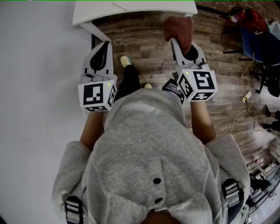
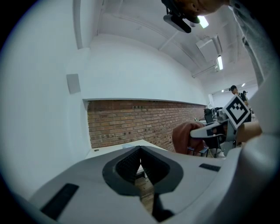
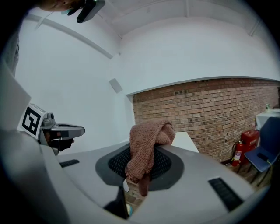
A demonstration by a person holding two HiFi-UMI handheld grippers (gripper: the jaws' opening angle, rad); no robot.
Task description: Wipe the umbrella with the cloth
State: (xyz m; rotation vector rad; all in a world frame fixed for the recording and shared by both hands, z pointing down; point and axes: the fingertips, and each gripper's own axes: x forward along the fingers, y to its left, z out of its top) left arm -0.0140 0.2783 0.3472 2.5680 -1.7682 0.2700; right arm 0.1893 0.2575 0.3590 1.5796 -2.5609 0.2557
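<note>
My right gripper point(image 1: 176, 42) is shut on a reddish-brown cloth point(image 1: 178, 27) that bunches over its tips. In the right gripper view the cloth point(image 3: 151, 133) drapes from the closed jaws of that gripper point(image 3: 141, 153) and hangs down in front. My left gripper point(image 1: 104, 45) is held level beside it, shut and with nothing in it. In the left gripper view its jaws point(image 2: 140, 152) meet with no gap. The cloth point(image 2: 183, 138) shows there at the right. No umbrella is in any view.
A white table point(image 1: 131, 11) stands ahead against a white wall, with a brick wall point(image 3: 210, 105) behind. Wooden floor point(image 1: 144, 39) lies below. A red fire extinguisher point(image 3: 238, 153), a blue chair point(image 3: 262, 158) and cables point(image 1: 245, 109) are at the right.
</note>
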